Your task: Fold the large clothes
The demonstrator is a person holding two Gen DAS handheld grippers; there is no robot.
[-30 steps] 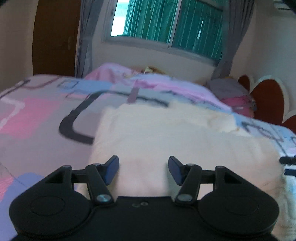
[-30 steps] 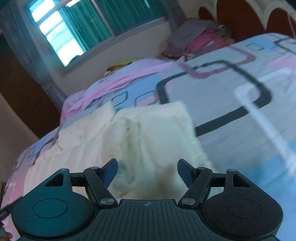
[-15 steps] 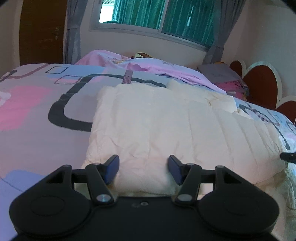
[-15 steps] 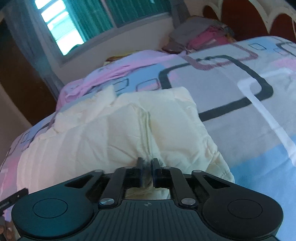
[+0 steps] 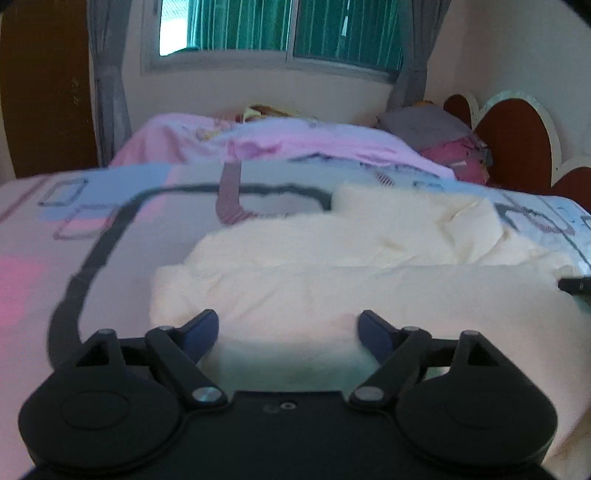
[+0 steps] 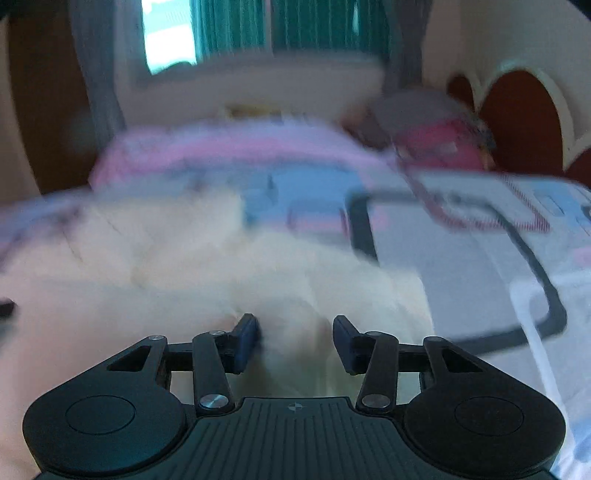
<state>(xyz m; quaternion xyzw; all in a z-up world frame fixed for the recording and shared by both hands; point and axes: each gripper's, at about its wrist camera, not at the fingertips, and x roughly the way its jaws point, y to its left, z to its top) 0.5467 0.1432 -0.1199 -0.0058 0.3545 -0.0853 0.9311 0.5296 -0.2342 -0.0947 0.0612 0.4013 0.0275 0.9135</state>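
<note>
Cream quilted garment is lying on the bed beneath both our grippers; left gripper and right gripper jaws are spreading, pinching nothing.

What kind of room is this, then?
A bedroom, it seems: a bed with a patterned sheet, a heart-shaped headboard, a curtained window, and a cream garment lying on the bed.

Folded garment on bed; pillows behind, window beyond.
</note>
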